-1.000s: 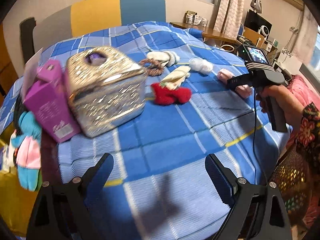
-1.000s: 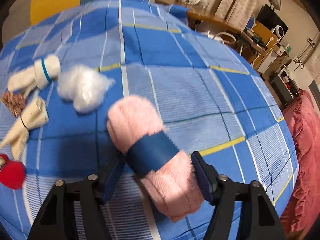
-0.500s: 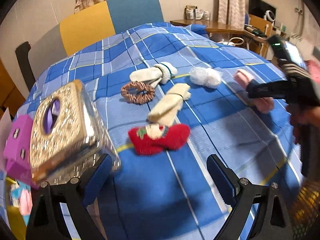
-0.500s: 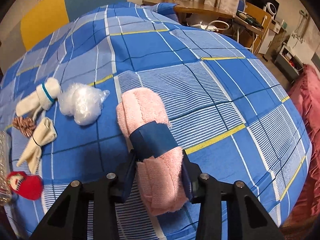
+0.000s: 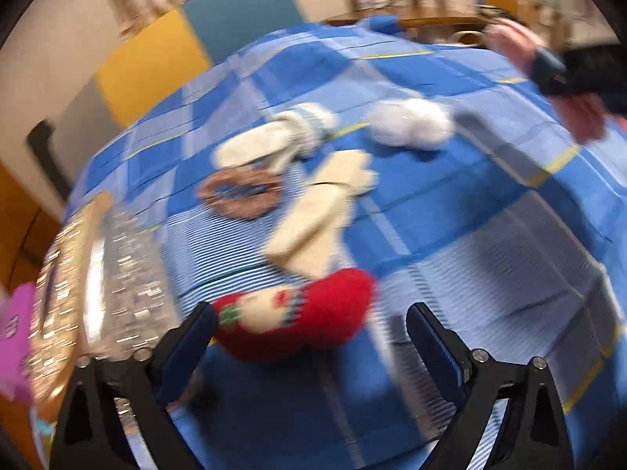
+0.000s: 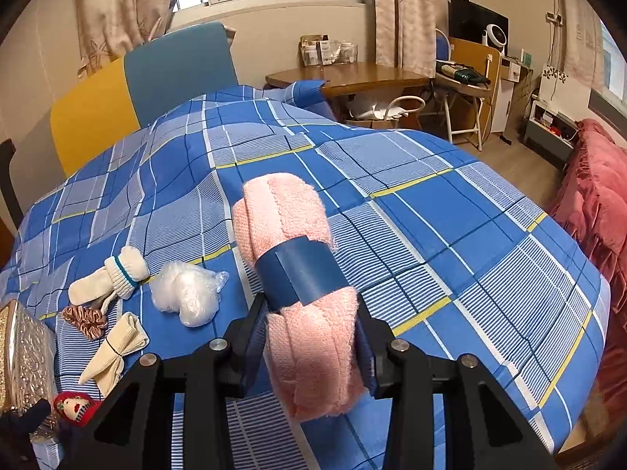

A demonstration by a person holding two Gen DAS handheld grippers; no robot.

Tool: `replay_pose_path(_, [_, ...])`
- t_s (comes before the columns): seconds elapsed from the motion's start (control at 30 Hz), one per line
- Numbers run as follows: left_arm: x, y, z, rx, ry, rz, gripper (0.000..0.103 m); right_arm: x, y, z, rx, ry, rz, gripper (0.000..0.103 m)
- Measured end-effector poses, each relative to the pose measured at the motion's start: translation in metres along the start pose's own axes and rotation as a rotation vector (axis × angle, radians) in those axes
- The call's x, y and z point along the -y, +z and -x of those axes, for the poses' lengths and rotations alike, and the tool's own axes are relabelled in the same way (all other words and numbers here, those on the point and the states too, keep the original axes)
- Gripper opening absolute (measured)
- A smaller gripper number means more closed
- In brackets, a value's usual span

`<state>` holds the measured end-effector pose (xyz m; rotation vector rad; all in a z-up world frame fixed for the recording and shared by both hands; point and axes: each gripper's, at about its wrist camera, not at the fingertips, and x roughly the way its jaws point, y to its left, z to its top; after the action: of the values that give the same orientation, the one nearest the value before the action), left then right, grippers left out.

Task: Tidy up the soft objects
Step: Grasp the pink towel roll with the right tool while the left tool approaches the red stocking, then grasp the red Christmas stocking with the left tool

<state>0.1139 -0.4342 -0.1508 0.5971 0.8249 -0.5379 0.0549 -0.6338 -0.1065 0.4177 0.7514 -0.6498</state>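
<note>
A red Christmas sock lies on the blue plaid bedcover, between the fingertips of my left gripper. Its jaws are wide and closing, and the pads do not touch the sock. Beyond the sock lie a cream sock bundle, a brown scrunchie, a white sock with a blue band and a clear bag of white stuffing. My right gripper is shut on a rolled pink towel with a blue band, held above the bed. That towel also shows at the left wrist view's upper right.
A glittery gold bag stands just left of my left gripper, with a purple box beyond it. A yellow and teal headboard backs the bed. A wooden desk and a red blanket lie to the right.
My left gripper swung right from the gold bag and came down around the red sock. My right gripper shut on the pink towel and lifted it off the bedcover.
</note>
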Motion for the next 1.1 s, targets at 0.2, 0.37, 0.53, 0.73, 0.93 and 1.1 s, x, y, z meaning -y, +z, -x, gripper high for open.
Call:
replay_pose_path(0.2, [0.015, -0.013, 0.005, 0.044, -0.1, -0.044, 0.054, -0.001, -0.001, -0.001, -0.008, 0.0, 0.002, 0.04])
replay_pose_path(0.37, [0.008, -0.029, 0.039, 0.149, -0.297, -0.021, 0.062, -0.001, -0.002, -0.001, -0.004, -0.002, 0.006, 0.04])
replay_pose_path(0.53, [-0.02, -0.024, 0.041, 0.165, -0.218, 0.115, 0.089, -0.003, -0.001, 0.0, -0.003, -0.001, 0.009, 0.04])
replay_pose_path(0.73, [-0.013, -0.001, 0.017, 0.116, -0.103, 0.062, 0.089, -0.003, -0.001, 0.0, -0.003, -0.002, 0.009, 0.04])
replay_pose_path(0.93, [-0.005, -0.003, -0.02, 0.021, -0.064, -0.008, 0.073, -0.001, -0.003, -0.002, -0.008, 0.002, 0.002, 0.04])
replay_pose_path(1.1, [-0.026, -0.012, -0.01, 0.056, -0.152, 0.103, 0.039, -0.001, -0.002, -0.002, -0.007, 0.006, -0.001, 0.04])
